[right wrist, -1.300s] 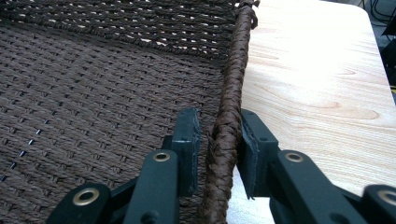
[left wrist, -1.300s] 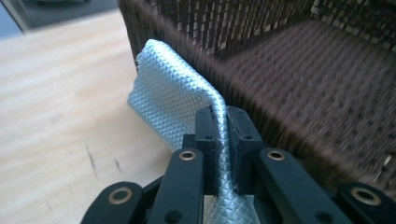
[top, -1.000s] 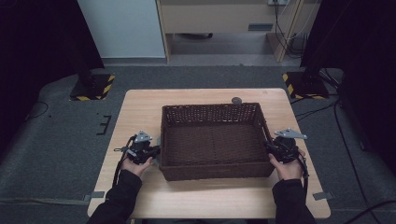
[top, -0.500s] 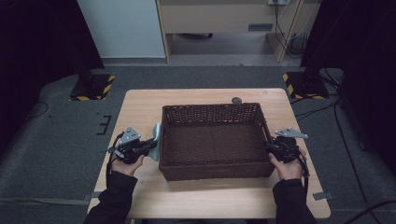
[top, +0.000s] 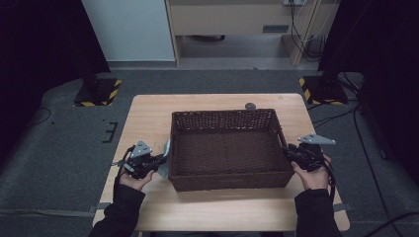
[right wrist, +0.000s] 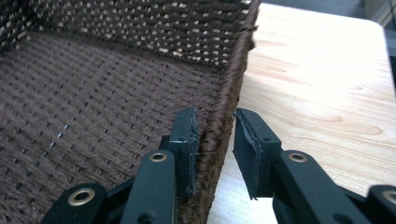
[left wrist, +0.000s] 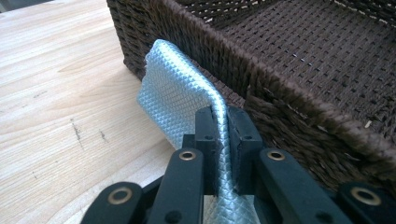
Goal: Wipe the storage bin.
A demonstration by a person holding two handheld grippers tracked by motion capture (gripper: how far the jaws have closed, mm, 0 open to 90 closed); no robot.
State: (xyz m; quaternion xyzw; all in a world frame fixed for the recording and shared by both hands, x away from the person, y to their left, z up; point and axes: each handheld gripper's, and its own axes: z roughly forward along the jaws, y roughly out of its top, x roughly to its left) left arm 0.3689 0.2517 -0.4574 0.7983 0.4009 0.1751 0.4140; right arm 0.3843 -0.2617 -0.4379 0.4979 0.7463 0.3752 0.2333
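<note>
Silvery-blue quilted fabric, a pad or mat [left wrist: 180,100], is pinched between the clenched jaws of the left gripper [left wrist: 223,135], just outside the left wall of the dark brown wicker basket [top: 225,117]. In the high view the pad [top: 166,157] stands on edge at the near-left corner of the basket, touching or almost touching the weave. The pad is clamped near one edge only, and the free part curls away toward the table.

The right gripper [right wrist: 214,140] straddles the right wall of the basket: one jaw inside, one outside. Its jaws have just been closing again after a brief widening, with the wicker rim between them; the inner pad lies against the weave, the outer pad is seen apart from it, so the wall is judged not firmly pinched. In the high view this gripper [top: 296,154] sits at the near-right side of the basket.

Risks, as judged:
- The pad could snag on the rough wicker if dragged along the wall, and be pulled from the narrow edge grip.
- The loose, curling end could fold under or catch the rim if lifted over into the basket.
- With the right hold loose, the basket could slide or twist on the light wooden table [top: 148,116] when the pad pushes against it.
- A small round dark object [top: 250,105] lies just beyond the far wall and could be knocked if the basket shifts.
</note>
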